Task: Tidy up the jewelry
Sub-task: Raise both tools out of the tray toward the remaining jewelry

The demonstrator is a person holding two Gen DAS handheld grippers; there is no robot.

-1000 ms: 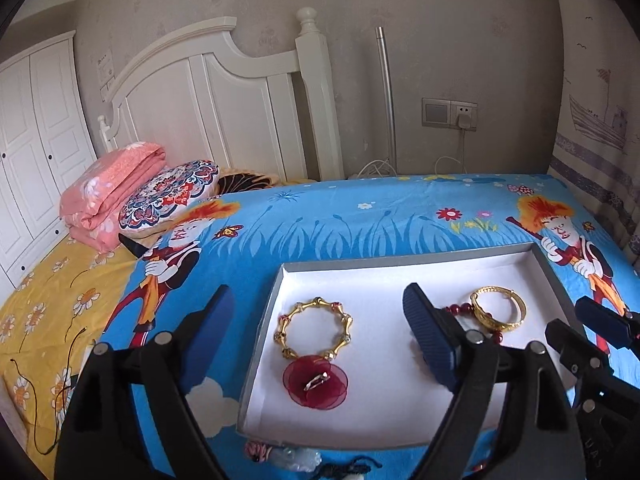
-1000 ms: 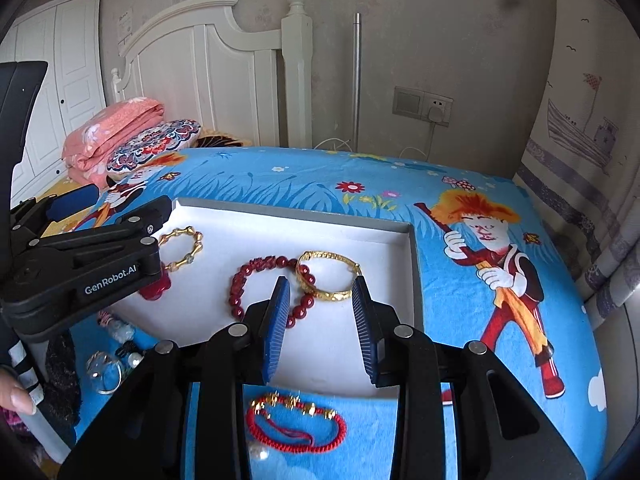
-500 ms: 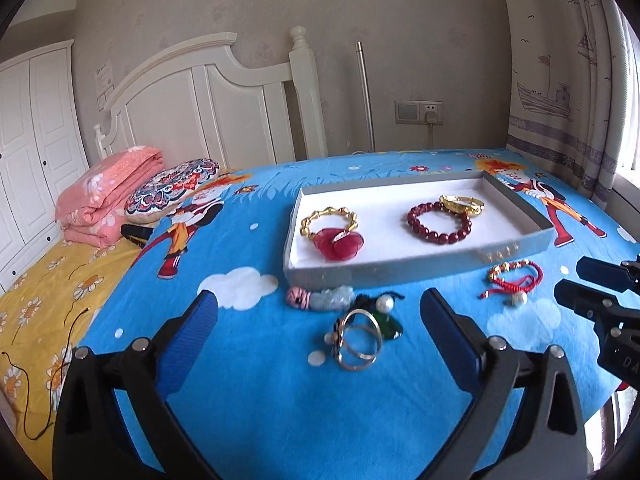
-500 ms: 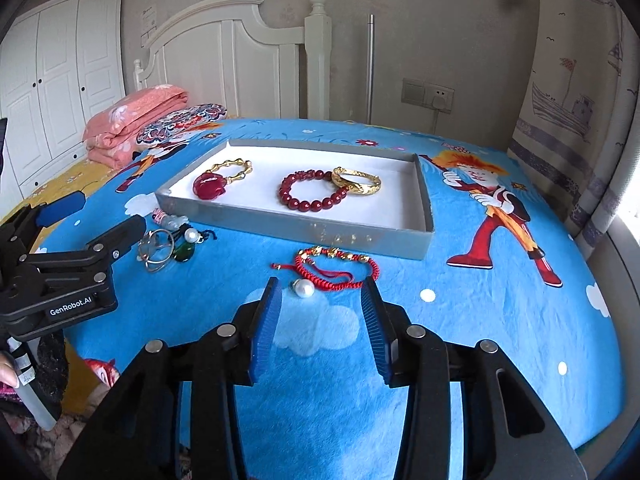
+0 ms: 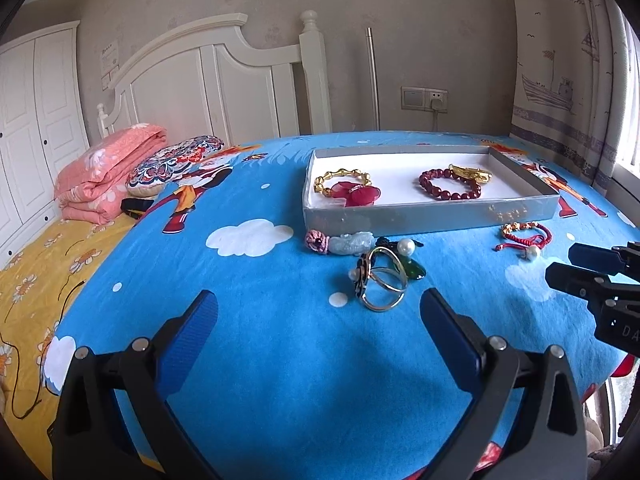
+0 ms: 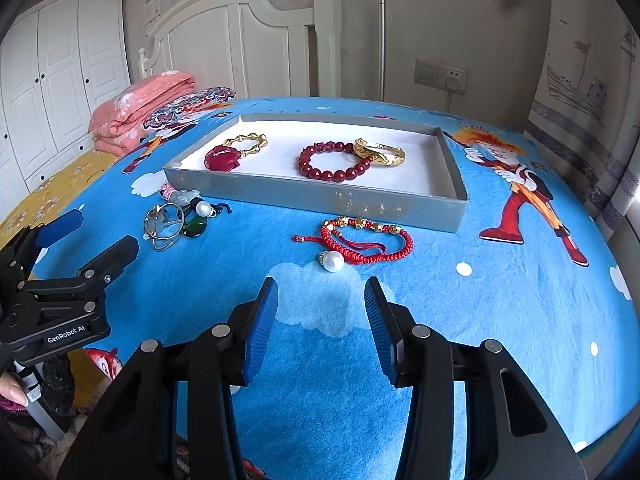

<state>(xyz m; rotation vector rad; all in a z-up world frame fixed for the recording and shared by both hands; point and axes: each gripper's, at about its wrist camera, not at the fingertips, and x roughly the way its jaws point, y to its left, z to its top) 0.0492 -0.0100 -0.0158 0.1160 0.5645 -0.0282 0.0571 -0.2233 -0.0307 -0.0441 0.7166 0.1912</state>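
A grey tray (image 6: 304, 196) with a white floor lies on the blue bedspread and holds a gold bead bracelet (image 6: 248, 142), a red flower piece (image 6: 222, 158), a dark red bead bracelet (image 6: 332, 160) and a gold bangle (image 6: 380, 152). In front of the tray lie a red cord bracelet (image 6: 360, 242) with a pearl, and a cluster of silver rings (image 5: 382, 282), a green pendant and a pale jade charm (image 5: 352, 242). My left gripper (image 5: 320, 312) stands wide open just short of the rings. My right gripper (image 6: 321, 292) is open just short of the pearl, with nothing between its fingers.
A folded pink quilt (image 5: 104, 168) and a patterned pillow (image 5: 176, 158) lie at the left by the white headboard (image 5: 224, 80). A curtain (image 5: 568, 80) hangs at the right. A person's hand (image 6: 10, 392) shows at the lower left.
Both grippers have drawn back from above the tray to the near side of the bed and sunk lower. Both pairs of jaws stand wider than before. The jewelry has not moved.
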